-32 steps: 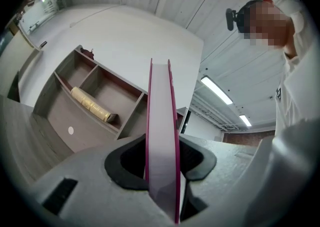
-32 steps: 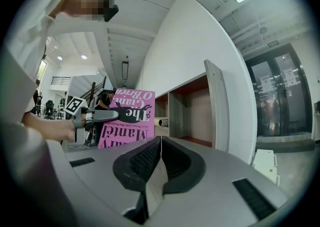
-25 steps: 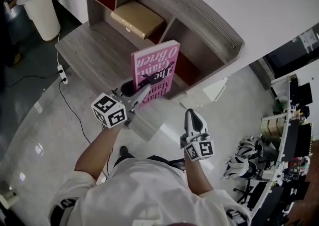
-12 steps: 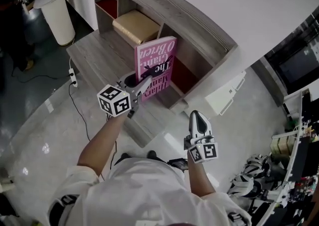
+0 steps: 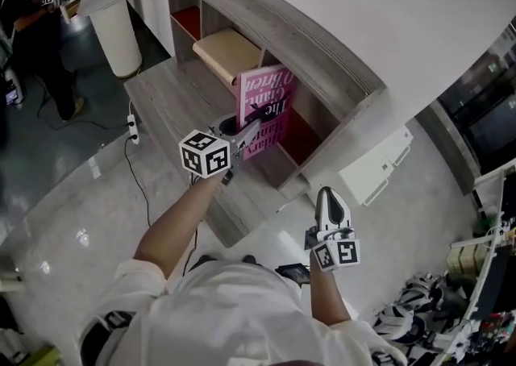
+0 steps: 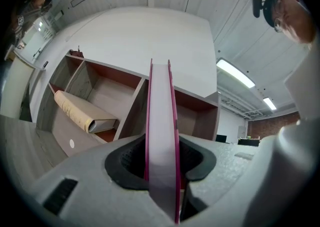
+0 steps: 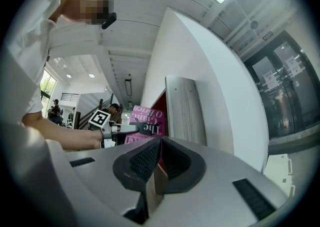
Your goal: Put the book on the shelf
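The pink book stands upright, with my left gripper shut on its lower edge. It hangs over the low wooden ledge, just in front of the shelf's red-lined right compartment. In the left gripper view the book runs edge-on between the jaws, lined up with the divider beside that compartment. My right gripper hangs lower right, away from the shelf, shut and holding nothing. From the right gripper view the book's cover shows ahead.
A tan binder lies flat in the middle compartment. A white round stand and a person are at the far left. A power strip with cable lies on the floor. A white box sits right of the shelf.
My left gripper has carried the book farther from me, closer to the shelf's right compartment. The right gripper stays low and shut.
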`<state>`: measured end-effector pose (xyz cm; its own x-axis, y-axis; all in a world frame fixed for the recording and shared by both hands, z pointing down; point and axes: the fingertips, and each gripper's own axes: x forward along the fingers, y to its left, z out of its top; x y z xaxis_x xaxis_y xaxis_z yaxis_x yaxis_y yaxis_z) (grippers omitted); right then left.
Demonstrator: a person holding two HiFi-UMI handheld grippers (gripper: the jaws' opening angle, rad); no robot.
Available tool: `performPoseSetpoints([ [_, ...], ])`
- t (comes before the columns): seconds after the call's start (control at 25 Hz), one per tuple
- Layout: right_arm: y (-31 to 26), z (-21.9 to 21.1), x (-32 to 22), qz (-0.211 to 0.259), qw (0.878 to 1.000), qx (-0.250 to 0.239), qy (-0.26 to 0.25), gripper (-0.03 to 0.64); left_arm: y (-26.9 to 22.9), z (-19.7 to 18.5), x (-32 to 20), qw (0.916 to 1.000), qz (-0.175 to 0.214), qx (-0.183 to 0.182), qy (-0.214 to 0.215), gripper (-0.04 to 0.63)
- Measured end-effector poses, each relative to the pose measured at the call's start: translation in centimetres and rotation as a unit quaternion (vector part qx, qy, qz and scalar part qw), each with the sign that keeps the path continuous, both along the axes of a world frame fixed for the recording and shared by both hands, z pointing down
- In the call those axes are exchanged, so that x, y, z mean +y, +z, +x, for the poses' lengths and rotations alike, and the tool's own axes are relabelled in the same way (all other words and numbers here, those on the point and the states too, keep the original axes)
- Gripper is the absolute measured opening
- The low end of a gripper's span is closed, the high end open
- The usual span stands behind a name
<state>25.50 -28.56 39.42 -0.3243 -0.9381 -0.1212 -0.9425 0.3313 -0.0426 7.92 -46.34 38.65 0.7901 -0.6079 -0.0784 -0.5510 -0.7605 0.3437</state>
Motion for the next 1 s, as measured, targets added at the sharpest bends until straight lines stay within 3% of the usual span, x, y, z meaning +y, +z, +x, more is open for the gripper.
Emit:
performPoseSetpoints([
  [0.68, 0.0, 4.2, 0.5, -0.003, 1.000, -0.003, 0.031, 0.017, 0.4, 3.5, -4.5, 0.9991, -0.018, 0.029, -0.025, 0.146],
  [1.0, 0.0, 5.1, 1.1, -0.005, 0.999, -0.002, 0.043, 0.017, 0.1, 4.6, -5.4, 0.9985, 0.000, 0.034, -0.043, 0.146],
])
